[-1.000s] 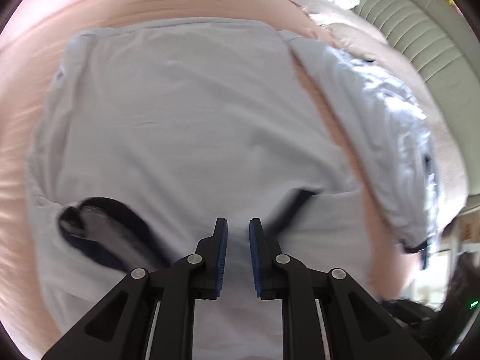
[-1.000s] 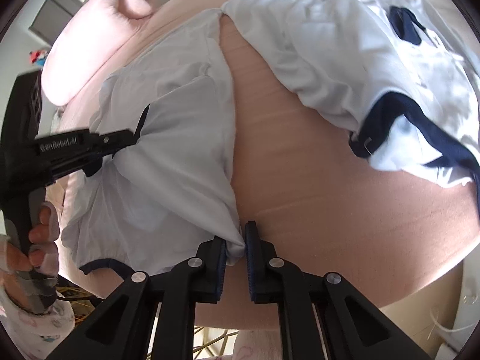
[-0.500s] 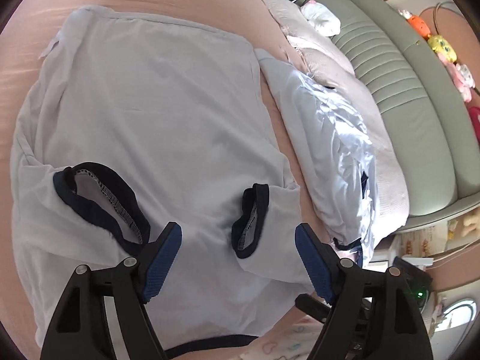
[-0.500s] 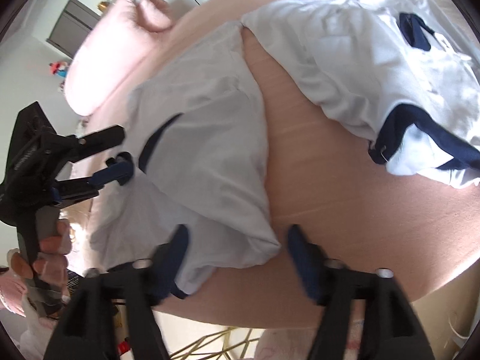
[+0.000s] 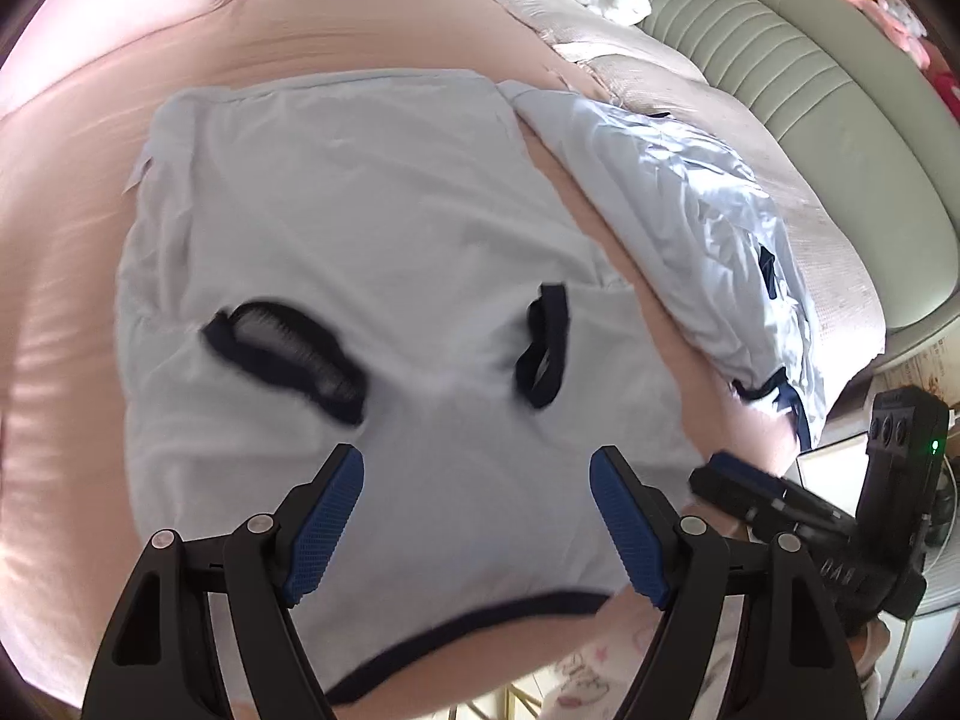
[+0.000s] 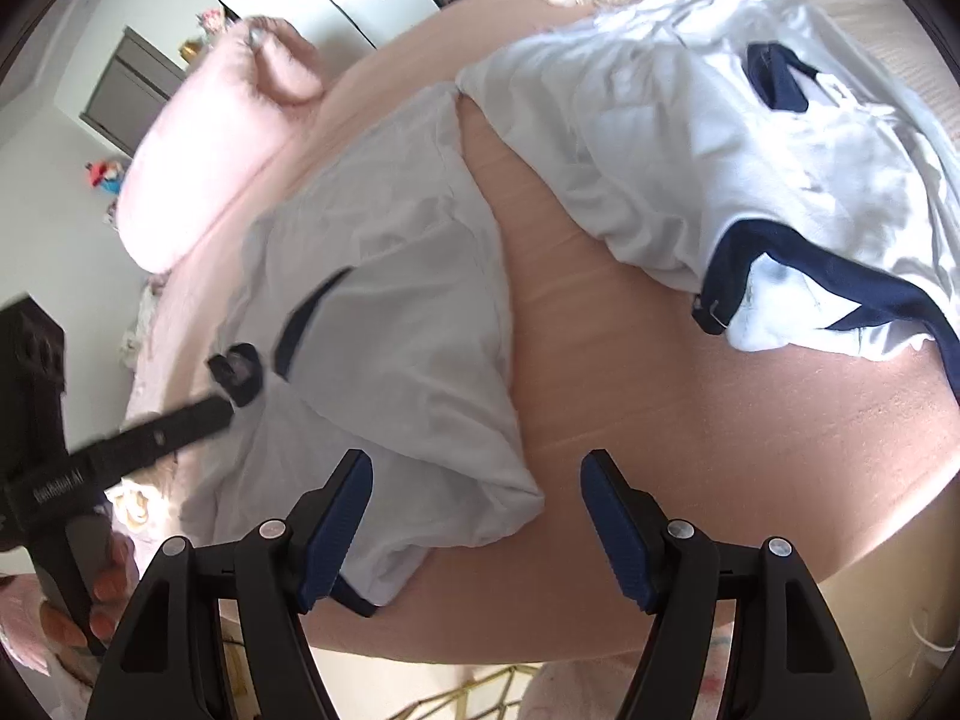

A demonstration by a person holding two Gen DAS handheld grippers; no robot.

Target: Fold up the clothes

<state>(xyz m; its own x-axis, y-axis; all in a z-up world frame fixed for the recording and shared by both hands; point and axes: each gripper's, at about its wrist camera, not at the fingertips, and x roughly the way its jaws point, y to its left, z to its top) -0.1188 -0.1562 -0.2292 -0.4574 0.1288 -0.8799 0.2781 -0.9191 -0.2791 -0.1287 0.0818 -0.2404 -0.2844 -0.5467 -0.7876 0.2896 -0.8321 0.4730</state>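
**Both grippers let go above the half-folded shirt**

On the peach-coloured bed (image 5: 420, 18) the pale blue shirt (image 5: 372, 228) lay flat, sleeves tucked across its body, its navy hem nearest the person. The left gripper (image 5: 477, 516) hovered over that hem end with its fingers spread wide and nothing between them — its jaws had just been opening. The right gripper (image 6: 477, 525) stood equally wide above the shirt's near right corner, likewise freshly opened and empty. The shirt's long axis ran away from both grippers, so the next fold probably means lifting the hem forward. A second, crumpled shirt (image 6: 750, 138) waited beyond, nearer the right hand.
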